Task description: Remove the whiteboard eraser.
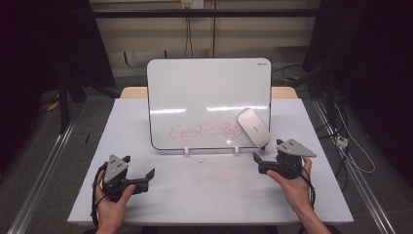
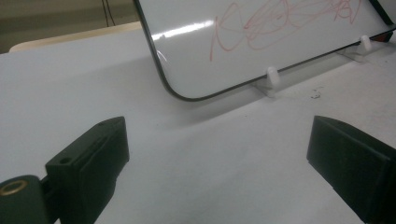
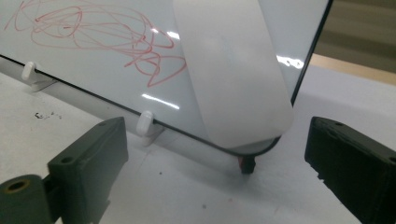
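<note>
Both hands rest low on the table (image 1: 204,195). The right gripper (image 1: 263,163), wide open and empty, points at the eraser (image 1: 253,127) leaning on the whiteboard (image 1: 195,92); the left gripper (image 1: 141,178) gapes empty at near left.

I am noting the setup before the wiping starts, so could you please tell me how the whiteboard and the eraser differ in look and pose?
The whiteboard is large, with a dark rim, and stands propped on small white pegs; the eraser is small, a rimless rounded slab lying tilted against the board's lower right corner. The whiteboard bears red scribbles; the eraser looks plain. Both are white with rounded corners.
</note>
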A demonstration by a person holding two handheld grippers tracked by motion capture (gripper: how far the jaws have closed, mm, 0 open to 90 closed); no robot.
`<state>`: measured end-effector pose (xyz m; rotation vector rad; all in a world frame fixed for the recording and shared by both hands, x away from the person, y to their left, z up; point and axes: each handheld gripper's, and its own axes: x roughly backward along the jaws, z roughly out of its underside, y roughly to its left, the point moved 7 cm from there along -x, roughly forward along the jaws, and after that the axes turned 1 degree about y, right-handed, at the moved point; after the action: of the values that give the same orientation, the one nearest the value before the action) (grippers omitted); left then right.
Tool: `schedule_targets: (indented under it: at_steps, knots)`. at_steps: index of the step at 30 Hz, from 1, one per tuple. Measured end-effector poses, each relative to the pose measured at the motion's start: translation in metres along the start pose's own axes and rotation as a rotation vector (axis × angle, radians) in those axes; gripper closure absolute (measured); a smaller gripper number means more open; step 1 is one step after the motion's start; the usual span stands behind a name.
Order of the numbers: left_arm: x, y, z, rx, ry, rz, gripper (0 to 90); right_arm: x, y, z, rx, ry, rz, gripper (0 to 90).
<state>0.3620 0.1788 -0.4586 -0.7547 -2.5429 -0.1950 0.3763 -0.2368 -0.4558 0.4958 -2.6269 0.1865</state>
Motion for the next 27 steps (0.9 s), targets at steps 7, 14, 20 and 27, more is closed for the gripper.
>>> schedule_targets:
  at_steps: [7,14,20,27]
  knots:
    - [-0.004,0.000,0.001,0.011,0.014,0.004,5.5,-0.008,0.000,-0.009,0.068,0.031,0.039,6.2]
    - [-0.006,0.001,0.002,0.015,0.024,0.007,5.5,-0.017,-0.003,-0.020,0.122,0.063,0.064,9.3]
    - [-0.004,0.003,0.003,0.015,0.021,-0.002,5.5,-0.028,-0.008,-0.039,0.144,0.101,0.074,9.8]
    - [-0.005,0.001,0.002,-0.004,0.021,0.004,5.5,-0.037,-0.006,-0.049,0.215,0.101,0.105,12.4]
